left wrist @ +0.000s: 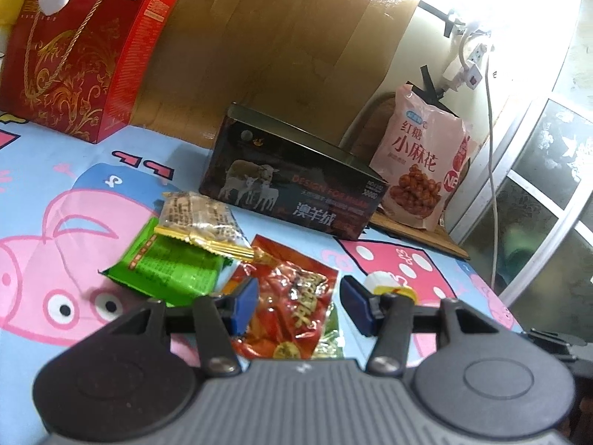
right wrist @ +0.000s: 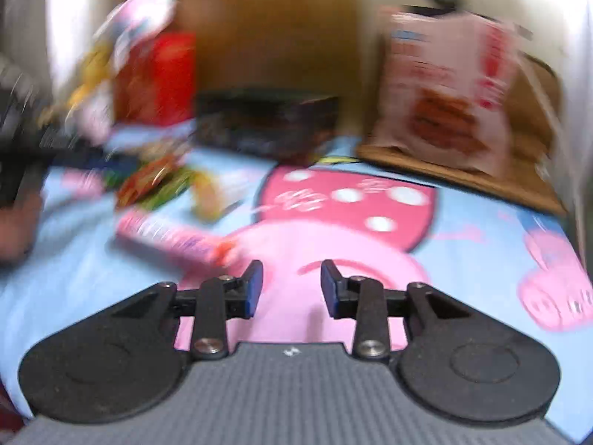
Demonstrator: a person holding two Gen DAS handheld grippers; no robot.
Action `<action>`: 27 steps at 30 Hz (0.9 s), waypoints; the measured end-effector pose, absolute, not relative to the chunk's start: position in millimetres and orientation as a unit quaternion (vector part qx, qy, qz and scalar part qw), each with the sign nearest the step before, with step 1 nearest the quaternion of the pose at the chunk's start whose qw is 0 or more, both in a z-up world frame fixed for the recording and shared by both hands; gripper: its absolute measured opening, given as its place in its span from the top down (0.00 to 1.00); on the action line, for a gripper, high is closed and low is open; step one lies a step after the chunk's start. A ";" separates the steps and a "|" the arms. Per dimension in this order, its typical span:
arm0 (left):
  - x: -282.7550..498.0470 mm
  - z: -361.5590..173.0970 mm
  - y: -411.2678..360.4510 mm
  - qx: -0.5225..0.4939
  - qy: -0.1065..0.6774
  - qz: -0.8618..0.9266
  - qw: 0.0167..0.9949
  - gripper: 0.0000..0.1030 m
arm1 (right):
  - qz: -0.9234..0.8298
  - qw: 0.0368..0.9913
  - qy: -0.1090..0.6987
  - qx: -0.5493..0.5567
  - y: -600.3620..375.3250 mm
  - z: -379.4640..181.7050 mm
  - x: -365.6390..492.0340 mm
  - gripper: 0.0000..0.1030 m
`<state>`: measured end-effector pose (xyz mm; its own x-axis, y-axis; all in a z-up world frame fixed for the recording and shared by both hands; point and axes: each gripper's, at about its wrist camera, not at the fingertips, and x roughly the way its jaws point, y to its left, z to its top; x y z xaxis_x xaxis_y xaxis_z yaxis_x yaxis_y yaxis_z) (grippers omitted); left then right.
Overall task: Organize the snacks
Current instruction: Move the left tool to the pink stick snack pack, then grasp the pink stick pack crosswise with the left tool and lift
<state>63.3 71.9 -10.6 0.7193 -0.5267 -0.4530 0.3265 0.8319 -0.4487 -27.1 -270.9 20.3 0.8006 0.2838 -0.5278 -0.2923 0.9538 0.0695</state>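
Note:
My left gripper [left wrist: 300, 306] hovers low over a red snack packet [left wrist: 292, 311] on the cartoon-pig bedsheet [left wrist: 55, 170]. Its jaws are open, and the packet spreads under and past both blue pads. Just beyond lie a green packet [left wrist: 174, 259] and a gold-edged clear packet [left wrist: 204, 222], overlapping. A small yellow-and-white item [left wrist: 389, 285] peeks from behind the right finger. The right wrist view is blurred. My right gripper [right wrist: 291, 285] is open and holds nothing, above the pink pig print. A long pink packet [right wrist: 166, 237] lies to its left, and the snack pile [right wrist: 148, 181] sits further back.
A black box with sheep on it [left wrist: 292, 185] stands behind the snacks. A tall red gift box [left wrist: 85, 59] is at the back left. A pink snack bag [left wrist: 422, 155] stands on a wooden board [left wrist: 418, 237] at the right. A cable [left wrist: 491, 148] hangs by the window [left wrist: 548, 170].

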 end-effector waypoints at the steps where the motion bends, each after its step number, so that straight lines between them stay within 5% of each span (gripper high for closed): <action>1: 62.7 -9.1 71.8 -0.173 0.294 -0.237 0.910 0.52 | 0.152 0.950 0.271 0.018 -277.9 21.6 -29.1 0.63; 12: 27.0 6.4 57.1 -0.152 0.327 -0.280 0.890 0.52 | 0.194 0.942 0.272 0.012 -261.0 11.3 -34.0 0.52; 27: 35.0 -13.3 14.0 -0.142 0.398 -0.292 0.858 0.55 | 0.250 0.926 0.281 -0.029 -234.5 1.6 -13.9 0.56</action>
<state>35.0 14.0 -13.3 0.5116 -0.6151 -0.5999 0.3883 0.7884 -0.4772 -13.9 -234.5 1.6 0.7174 0.4462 -0.5350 -0.4791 0.8735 0.0861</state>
